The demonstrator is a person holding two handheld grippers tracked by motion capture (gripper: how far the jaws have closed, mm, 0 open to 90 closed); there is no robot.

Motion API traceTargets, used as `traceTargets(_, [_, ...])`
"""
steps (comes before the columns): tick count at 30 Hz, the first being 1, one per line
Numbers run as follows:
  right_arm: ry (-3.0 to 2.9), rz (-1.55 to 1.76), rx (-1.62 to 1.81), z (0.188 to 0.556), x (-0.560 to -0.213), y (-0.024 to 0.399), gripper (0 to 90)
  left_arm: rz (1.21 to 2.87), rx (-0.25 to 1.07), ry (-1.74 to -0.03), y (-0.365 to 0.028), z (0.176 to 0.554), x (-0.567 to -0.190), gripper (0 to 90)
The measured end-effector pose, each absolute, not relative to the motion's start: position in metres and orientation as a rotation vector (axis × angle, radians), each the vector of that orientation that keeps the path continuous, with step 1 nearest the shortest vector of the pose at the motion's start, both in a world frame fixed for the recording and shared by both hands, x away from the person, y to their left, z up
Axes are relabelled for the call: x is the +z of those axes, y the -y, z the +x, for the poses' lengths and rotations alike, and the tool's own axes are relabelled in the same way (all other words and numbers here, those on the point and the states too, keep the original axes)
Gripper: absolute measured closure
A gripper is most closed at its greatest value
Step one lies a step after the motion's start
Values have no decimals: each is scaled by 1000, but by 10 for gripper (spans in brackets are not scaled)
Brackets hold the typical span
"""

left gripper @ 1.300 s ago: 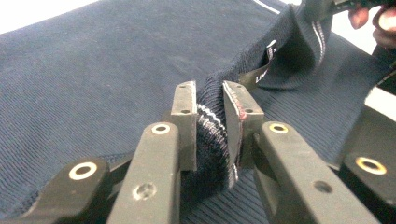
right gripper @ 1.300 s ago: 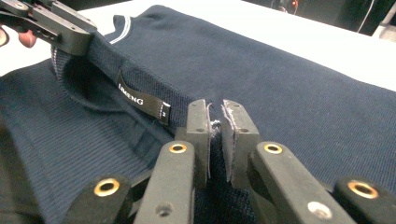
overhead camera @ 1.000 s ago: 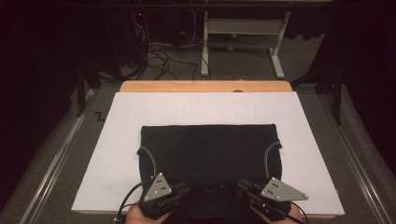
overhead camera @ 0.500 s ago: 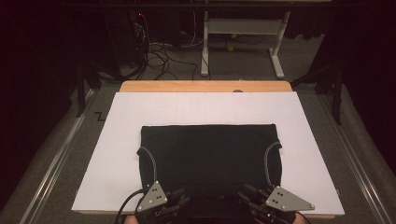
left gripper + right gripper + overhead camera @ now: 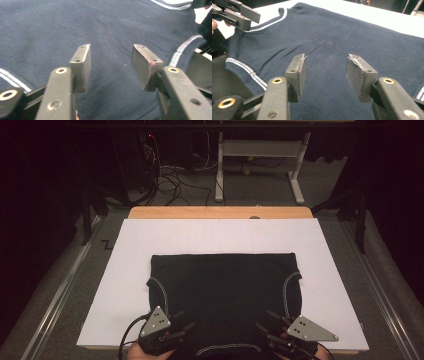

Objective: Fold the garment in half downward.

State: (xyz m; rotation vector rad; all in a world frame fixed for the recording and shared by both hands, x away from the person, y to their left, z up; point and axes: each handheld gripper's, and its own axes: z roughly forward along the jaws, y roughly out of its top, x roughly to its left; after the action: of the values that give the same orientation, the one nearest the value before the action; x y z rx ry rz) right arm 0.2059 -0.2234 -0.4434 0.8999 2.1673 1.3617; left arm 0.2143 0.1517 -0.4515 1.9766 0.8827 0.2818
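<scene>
A dark navy knit garment [image 5: 222, 285] with white-striped trim lies flat on the white table cover [image 5: 125, 270], its neckline [image 5: 227, 347] at the near edge. My left gripper [image 5: 185, 320] hovers at its near left, my right gripper [image 5: 267, 320] at its near right. In the left gripper view the left gripper [image 5: 111, 50] stands open over the cloth [image 5: 75, 22]. In the right gripper view the right gripper [image 5: 327, 58] is open above the cloth [image 5: 332, 27], with the left gripper [image 5: 239, 13] at the top left. Both pairs of jaws have just been opening, and no cloth is pinched between them.
A wooden table edge [image 5: 220, 212] runs along the far side. Metal rails [image 5: 55, 295] flank the table. Beyond it are a tangle of cables [image 5: 170, 175] and a white desk frame [image 5: 260, 150] on grey carpet.
Both grippers' jaws have spread apart. The hands have slipped slightly toward the near edge; the garment lies as before.
</scene>
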Motion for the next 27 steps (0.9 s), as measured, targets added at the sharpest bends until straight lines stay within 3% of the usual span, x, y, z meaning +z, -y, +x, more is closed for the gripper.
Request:
traceTargets(6, [-2116, 950, 1350, 213, -446, 229, 379, 1975, 305, -920, -161, 226, -458, 406])
traceTargets(16, [-2020, 1054, 1347, 226, -447, 249, 273, 1901, 367, -979, -184, 238, -456, 318])
traceTargets(27, [-1931, 1158, 1352, 239, -449, 273, 144, 1825, 425, -1080, -219, 258, -458, 120])
